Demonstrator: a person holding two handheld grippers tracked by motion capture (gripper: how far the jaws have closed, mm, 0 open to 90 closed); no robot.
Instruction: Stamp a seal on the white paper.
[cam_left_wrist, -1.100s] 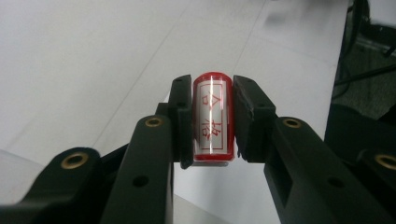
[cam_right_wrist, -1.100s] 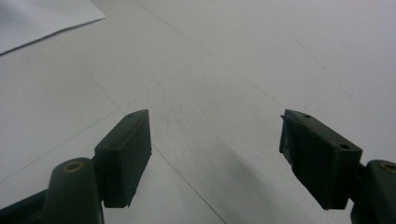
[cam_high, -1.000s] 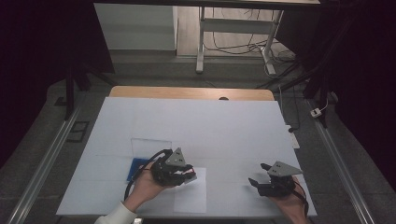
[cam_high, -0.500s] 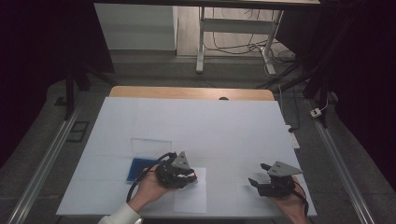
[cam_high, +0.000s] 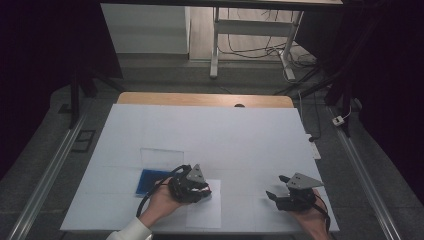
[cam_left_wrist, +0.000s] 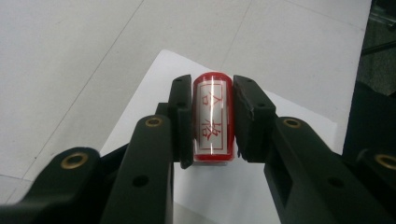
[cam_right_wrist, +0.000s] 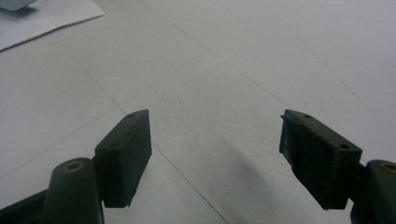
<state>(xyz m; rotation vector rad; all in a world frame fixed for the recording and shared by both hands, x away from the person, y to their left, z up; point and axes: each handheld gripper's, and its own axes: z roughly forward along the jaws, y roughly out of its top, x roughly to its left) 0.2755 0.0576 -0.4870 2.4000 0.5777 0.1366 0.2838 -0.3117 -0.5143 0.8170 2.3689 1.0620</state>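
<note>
My left gripper (cam_left_wrist: 213, 116) is shut on a red cylindrical stamp (cam_left_wrist: 212, 93) with a white label printed in red characters; both pads press its sides. In the high view the left gripper (cam_high: 204, 190) lies over the top left corner of a white sheet of paper (cam_high: 205, 215). The sheet (cam_left_wrist: 154, 84) lies right under the stamp. A blue ink pad (cam_high: 148, 181) sits just left of that hand. My right gripper (cam_high: 276, 187) rests at the near right of the table, open, with nothing between its jaws (cam_right_wrist: 215, 154).
A clear lid (cam_high: 161, 155) lies behind the ink pad. The white table cover (cam_high: 220, 135) stretches far ahead, with a wooden edge (cam_high: 200, 99) at the back. Metal rails (cam_high: 45, 175) run along both sides. A corner of the white sheet (cam_right_wrist: 42, 18) lies far left of the right gripper.
My left gripper has shifted slightly toward the near edge and tipped lower over the sheet, still holding the stamp. The right gripper has stayed put.
</note>
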